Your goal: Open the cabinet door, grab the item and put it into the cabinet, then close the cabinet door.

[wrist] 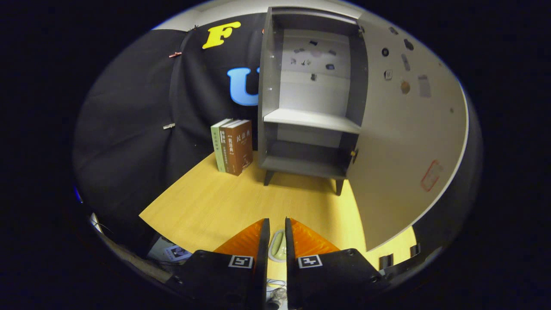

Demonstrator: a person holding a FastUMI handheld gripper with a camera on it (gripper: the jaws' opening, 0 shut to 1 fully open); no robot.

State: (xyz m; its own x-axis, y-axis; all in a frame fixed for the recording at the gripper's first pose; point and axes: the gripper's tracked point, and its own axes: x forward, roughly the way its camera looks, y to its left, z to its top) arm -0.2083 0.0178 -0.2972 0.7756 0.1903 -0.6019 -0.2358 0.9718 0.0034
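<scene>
Black cloth forms the booth wall at nine to eleven o'clock, and the light wooden desk [215,202] is spread before it. Three books [233,146] are stood upright at about eleven o'clock from the tool, just beside the cabinet's left flank, probably set there as scenery and kept clear of the working path. At twelve o'clock the grey cabinet [310,99] is seen raised on short legs, with one shelf [311,119] across its middle and both compartments bare. Its door [409,142] is swung wide toward two o'clock, so the opening step is judged done and the interior is left free for loading.

At six o'clock the tool [275,234] is held low over the desk, its fingers drawn nearly together with only a narrow gap left. In that gap a small pale green item [278,246] is seen, lying between the fingers; whether both fingers press on it cannot be told. The item is thus placed well apart from the cabinet, which is left straight ahead beyond the fingertips.
</scene>
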